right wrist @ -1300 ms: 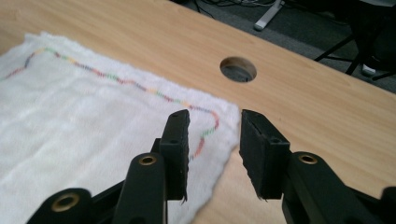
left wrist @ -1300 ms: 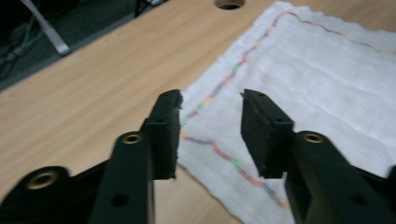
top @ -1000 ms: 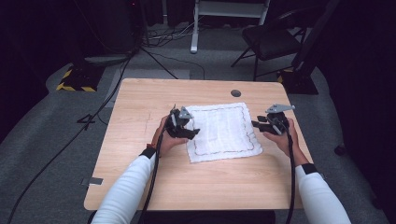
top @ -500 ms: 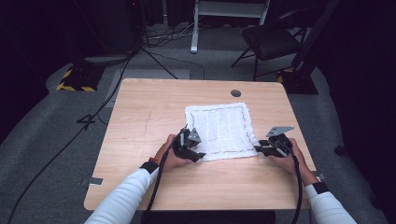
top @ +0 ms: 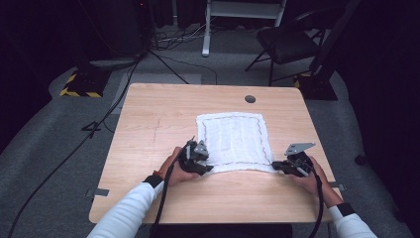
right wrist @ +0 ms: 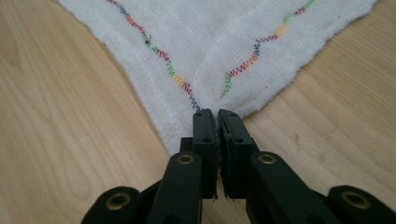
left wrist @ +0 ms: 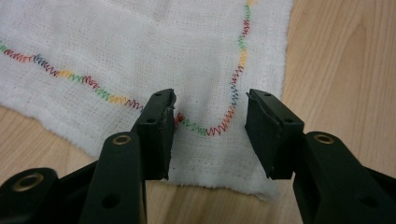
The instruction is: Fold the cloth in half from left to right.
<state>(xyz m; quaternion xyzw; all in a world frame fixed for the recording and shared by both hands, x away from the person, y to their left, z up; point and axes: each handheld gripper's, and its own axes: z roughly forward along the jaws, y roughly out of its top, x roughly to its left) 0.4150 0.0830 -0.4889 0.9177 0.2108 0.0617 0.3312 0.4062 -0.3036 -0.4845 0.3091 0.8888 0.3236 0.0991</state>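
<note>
While the right gripper (right wrist: 217,116) pinches a white cloth (top: 233,141) corner, left gripper (left wrist: 210,109) jaws low, closing, astride the other corner.

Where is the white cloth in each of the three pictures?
High view: the white cloth lies flat at the middle of the table, its near corners at the two grippers.
Left gripper view: it covers the upper left, one corner between the open jaws.
Right gripper view: it fans out from the top centre, one corner pinched in the shut jaws.
Shared landmark: the rainbow zigzag stitching near the cloth's edge.
</note>
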